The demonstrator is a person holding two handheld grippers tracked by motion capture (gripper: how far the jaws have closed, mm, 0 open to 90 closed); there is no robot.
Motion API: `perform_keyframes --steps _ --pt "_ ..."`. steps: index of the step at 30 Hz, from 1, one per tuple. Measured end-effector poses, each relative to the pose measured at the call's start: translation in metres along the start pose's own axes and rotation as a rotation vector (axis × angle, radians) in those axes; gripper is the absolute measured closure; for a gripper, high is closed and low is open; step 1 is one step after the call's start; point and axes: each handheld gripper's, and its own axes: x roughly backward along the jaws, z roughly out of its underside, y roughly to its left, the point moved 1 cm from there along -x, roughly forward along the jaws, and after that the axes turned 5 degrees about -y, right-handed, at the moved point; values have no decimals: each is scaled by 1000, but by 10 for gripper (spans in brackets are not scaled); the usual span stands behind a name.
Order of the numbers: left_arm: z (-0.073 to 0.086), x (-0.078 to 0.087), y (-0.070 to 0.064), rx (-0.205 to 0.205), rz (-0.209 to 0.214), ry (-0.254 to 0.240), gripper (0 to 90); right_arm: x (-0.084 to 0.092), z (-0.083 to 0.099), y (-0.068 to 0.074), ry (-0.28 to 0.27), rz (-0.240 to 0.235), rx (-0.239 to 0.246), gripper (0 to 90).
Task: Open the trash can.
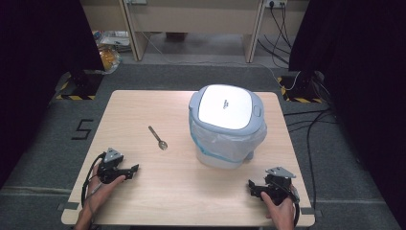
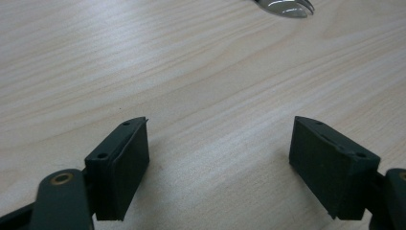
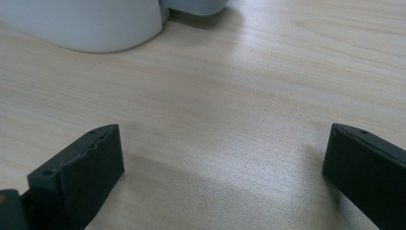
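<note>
Spoon [image 1: 158,138], slim metal, lying flat mid-table, L gripper [image 1: 135,168] & R gripper [image 1: 251,185] both agape, empty

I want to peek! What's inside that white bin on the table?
The bin has its lid shut, so its inside is hidden. A plastic liner hangs out under the lid.

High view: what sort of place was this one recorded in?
Probably a lab or office space set up for recording. A small wooden table stands on grey carpet between black curtains, hazard-taped stands flank it, and cables trail across the floor. On the table stand a lidded bin and a spoon.
</note>
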Motion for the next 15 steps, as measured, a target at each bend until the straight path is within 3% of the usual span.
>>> perform_keyframes --steps 5,11,15 --pt "0 0 0 -1 0 1 207 0 0 -3 -10 -3 -20 4" --pt "0 0 0 -1 0 1 206 -1 0 0 4 21 6 15" --pt "0 0 0 -1 0 0 207 3 0 -2 -30 19 20 208"
